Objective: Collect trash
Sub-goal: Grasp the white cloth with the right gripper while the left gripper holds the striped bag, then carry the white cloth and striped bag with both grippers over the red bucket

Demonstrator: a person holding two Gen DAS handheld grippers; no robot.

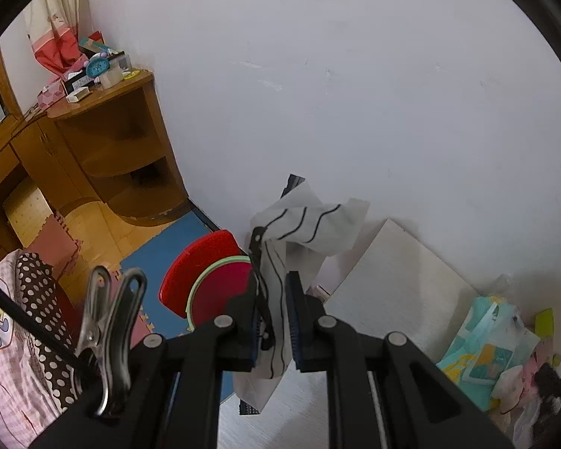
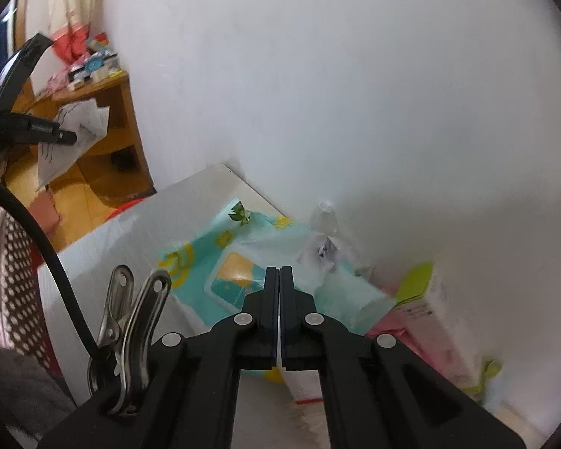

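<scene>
My left gripper (image 1: 276, 280) is shut on a crumpled white wrapper with black wavy lines (image 1: 310, 228) and holds it in the air over the white table's left end (image 1: 392, 277). The same wrapper (image 2: 74, 127) shows at the far left of the right wrist view, hanging from the left gripper's fingers (image 2: 52, 133). My right gripper (image 2: 279, 273) is shut and empty, above a teal and yellow plastic bag (image 2: 224, 258) on the table (image 2: 131, 247). A red bin (image 1: 205, 273) with a green rim stands on the floor below the held wrapper.
More litter lies at the table's right end by the wall: a clear plastic bit (image 2: 325, 224), a pink and green carton (image 2: 430, 307), the teal bag (image 1: 486, 348). A wooden corner shelf (image 1: 123, 142) stands at the left. A dotted pink cloth (image 1: 22, 336) lies at lower left.
</scene>
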